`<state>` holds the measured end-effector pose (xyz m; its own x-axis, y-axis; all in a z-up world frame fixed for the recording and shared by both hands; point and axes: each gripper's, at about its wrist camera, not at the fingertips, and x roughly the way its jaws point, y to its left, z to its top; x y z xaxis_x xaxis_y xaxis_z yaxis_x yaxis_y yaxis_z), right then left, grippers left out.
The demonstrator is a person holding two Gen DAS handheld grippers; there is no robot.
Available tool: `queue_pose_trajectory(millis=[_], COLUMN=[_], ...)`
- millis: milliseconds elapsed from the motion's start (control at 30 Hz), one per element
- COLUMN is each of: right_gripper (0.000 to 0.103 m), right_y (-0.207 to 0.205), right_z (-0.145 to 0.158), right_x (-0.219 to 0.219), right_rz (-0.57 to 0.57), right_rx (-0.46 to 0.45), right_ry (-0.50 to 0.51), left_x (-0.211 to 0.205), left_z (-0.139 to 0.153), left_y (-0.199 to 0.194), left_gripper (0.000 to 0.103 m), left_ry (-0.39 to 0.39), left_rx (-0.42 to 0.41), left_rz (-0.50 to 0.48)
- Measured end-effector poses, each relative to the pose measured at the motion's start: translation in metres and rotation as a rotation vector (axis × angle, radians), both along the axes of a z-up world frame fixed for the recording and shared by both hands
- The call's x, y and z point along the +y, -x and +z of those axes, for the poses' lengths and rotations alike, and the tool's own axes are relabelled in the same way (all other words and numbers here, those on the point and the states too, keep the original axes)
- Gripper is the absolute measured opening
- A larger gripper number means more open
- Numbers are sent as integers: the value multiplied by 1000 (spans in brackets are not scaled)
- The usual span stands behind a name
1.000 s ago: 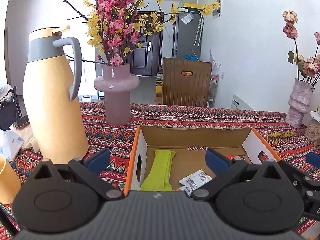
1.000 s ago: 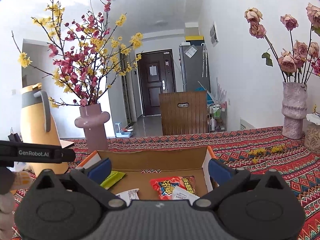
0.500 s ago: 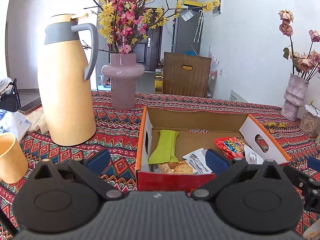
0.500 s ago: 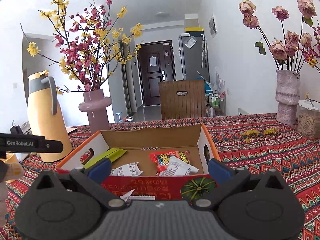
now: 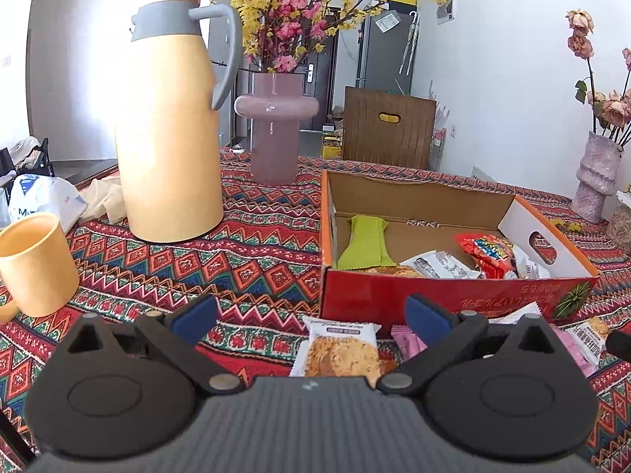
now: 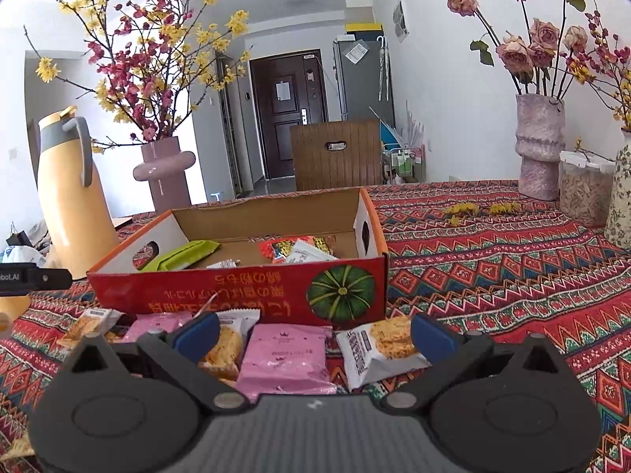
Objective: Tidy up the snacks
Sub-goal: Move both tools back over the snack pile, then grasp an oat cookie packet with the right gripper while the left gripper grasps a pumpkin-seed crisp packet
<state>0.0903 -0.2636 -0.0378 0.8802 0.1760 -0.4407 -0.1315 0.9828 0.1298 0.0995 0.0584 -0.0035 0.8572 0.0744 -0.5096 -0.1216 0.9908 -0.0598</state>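
An open red cardboard box (image 5: 453,295) (image 6: 244,295) stands on the patterned tablecloth. It holds a green packet (image 5: 364,242), white sachets (image 5: 437,266) and a red snack bag (image 5: 487,250). Loose snacks lie in front of the box: a white cracker packet (image 5: 339,349) between the fingers of my open, empty left gripper (image 5: 311,321), and pink packets (image 6: 286,354) and cracker packets (image 6: 380,349) under my open, empty right gripper (image 6: 313,333).
A tall yellow thermos jug (image 5: 171,126) and a yellow mug (image 5: 35,264) stand left of the box. A pink vase with blossoms (image 5: 276,130) is behind. Another vase (image 6: 540,146) and a jar (image 6: 583,193) stand at far right.
Both grippers have pulled back from over the box toward the near side and tilted down. The loose packets in front of the box have come into view.
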Motion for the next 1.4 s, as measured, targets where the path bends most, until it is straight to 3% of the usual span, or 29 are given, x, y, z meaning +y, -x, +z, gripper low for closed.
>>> queue_pose_trajectory(millis=[267,567,700,867,1233,1300,1400], right_gripper=[103,103,103,103,103,97,73], right_y=[-13,-64,-82,-93,-97,-93,-83], right_z=[-11,-28,-37,-39,-40,-38,-36], right_x=[-13,-19,-23,-32,-35,-34,-30], right_rz=[-70,-55,-41,-36,-16,-8,12], right_rx=[52,179,232,272,280,261,230], right_ry=[57,225,226,143,145,143,142], left_x=[15,15,15,15,17,17,17], left_z=[-23,-28,-28,-29,-29,-29,-29], left_y=[-4,-7,-7,-7,-7,-7,-7], left_gripper=[103,103,103,103,103,103,103], left_ry=[28,41,45,46,53,53,54], left_rx=[10,18,22,27,30,30,30], left_rz=[38,40,44,48,56,57,56])
